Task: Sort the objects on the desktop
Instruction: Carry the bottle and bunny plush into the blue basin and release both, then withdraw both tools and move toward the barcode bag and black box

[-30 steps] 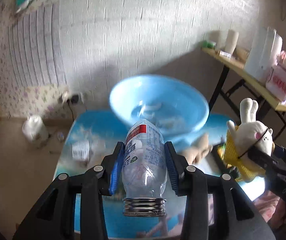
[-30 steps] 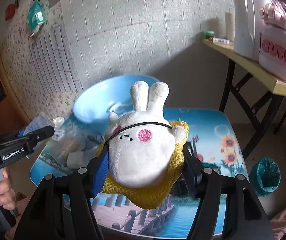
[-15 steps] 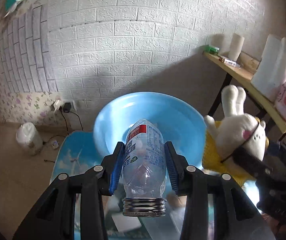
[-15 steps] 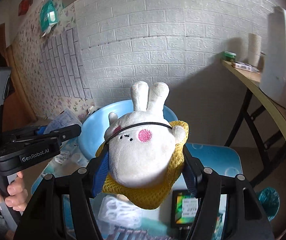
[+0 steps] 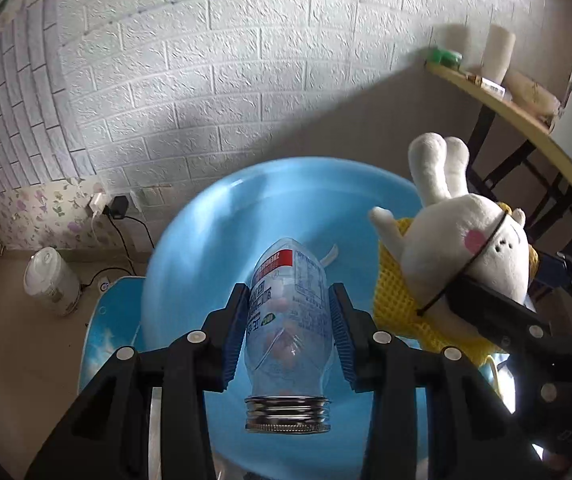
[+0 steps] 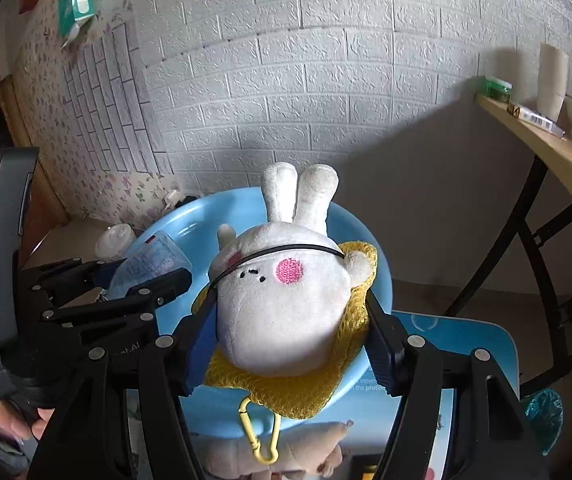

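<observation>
My left gripper is shut on a clear plastic bottle with a red-and-white label and a metal threaded neck; it hangs over the blue basin. My right gripper is shut on a white plush rabbit in a yellow net outfit with a yellow clip, held over the basin's right side. The rabbit shows at the right of the left wrist view, and the bottle and left gripper at the left of the right wrist view.
The basin sits on a blue picture-printed table. A beige plush toy lies by the basin's near rim. A wooden shelf table stands at the right. A white pot and cables lie on the floor at the left. A teal bin stands at the lower right.
Both grippers have moved forward and over the basin, which now fills the middle of both views. The rabbit has come closer to the bottle. Both holds are unchanged.
</observation>
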Tool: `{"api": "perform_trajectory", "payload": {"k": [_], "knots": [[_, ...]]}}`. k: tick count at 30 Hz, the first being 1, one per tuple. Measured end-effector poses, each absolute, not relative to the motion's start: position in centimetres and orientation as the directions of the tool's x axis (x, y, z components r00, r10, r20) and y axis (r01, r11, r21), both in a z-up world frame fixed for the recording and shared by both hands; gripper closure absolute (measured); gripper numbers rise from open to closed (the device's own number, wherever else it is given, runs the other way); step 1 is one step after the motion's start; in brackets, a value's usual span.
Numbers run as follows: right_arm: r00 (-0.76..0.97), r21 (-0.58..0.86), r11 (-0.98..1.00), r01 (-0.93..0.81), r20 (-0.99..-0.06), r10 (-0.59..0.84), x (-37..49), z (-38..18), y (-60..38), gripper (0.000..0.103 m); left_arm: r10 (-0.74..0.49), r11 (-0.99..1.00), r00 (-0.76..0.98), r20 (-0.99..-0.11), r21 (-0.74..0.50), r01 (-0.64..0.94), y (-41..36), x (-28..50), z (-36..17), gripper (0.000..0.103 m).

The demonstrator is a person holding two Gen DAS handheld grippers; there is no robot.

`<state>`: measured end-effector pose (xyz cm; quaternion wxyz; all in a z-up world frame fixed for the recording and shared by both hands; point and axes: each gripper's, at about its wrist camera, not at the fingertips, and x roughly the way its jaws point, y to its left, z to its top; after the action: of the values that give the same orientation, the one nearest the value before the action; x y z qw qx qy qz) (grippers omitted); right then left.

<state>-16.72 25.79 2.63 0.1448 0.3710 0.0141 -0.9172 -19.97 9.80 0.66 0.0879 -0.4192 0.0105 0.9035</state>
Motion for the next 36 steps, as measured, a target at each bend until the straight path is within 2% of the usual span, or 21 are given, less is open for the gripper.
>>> {"api": "perform_trajectory", "payload": {"k": [4,9,13,15,16,19,21,25,28,30,36], "knots": [[-0.649,0.104,-0.956,0.273,-0.714,-0.263,-17.8,1.4,25.6,0.042,0.170,-0.980,-0.612,-0.772,-0.070,-0.184,9.8,-20.2,-0.3,0.063],[-0.630,0.104,-0.956,0.273,-0.732,-0.259,-18.0,0.5,25.4,0.042,0.184,-0.979,-0.627,-0.757,-0.088,-0.182,9.0,-19.4,0.0,0.052],[-0.627,0.116,-0.957,0.267,-0.733,-0.264,-18.1,0.5,25.6,0.041,0.180,-0.981,-0.648,-0.740,-0.087,-0.173,7.7,-18.0,0.6,0.050],[-0.627,0.103,-0.956,0.275,-0.734,-0.259,-18.0,0.6,25.0,0.037,0.165,-0.985,-0.652,-0.740,-0.087,-0.151,6.9,-17.3,0.9,0.047],[-0.622,0.097,-0.953,0.287,-0.738,-0.263,-17.7,0.6,24.6,0.032,0.161,-0.986,-0.653,-0.740,-0.091,-0.140,6.4,-17.1,1.0,0.046],[-0.589,0.069,-0.946,0.316,-0.768,-0.252,-16.8,0.2,23.5,0.024,0.149,-0.989,-0.663,-0.733,-0.106,-0.105,4.9,-15.9,1.6,0.036],[-0.602,0.060,-0.948,0.314,-0.760,-0.247,-15.8,0.7,23.4,0.021,0.118,-0.993,-0.680,-0.724,-0.086,-0.081,4.0,-15.0,2.1,0.025],[-0.674,0.050,-0.951,0.305,-0.694,-0.252,-12.9,3.3,24.1,0.002,0.059,-0.997,-0.695,-0.717,-0.083,0.001,2.2,-13.0,2.6,0.020],[-0.688,0.100,-0.951,0.293,-0.668,-0.283,-10.9,4.0,25.6,0.001,0.038,-0.996,-0.710,-0.703,-0.083,0.029,1.3,-11.0,3.0,0.012],[-0.690,0.140,-0.948,0.284,-0.657,-0.304,-9.7,3.9,26.6,0.001,-0.007,-0.999,-0.738,-0.675,-0.030,0.037,1.2,-9.0,3.1,0.007],[-0.705,0.223,-0.940,0.259,-0.621,-0.341,-5.8,3.6,29.1,0.001,-0.010,-0.999,-0.742,-0.671,-0.027,0.038,0.2,-5.0,2.1,0.003]]}}
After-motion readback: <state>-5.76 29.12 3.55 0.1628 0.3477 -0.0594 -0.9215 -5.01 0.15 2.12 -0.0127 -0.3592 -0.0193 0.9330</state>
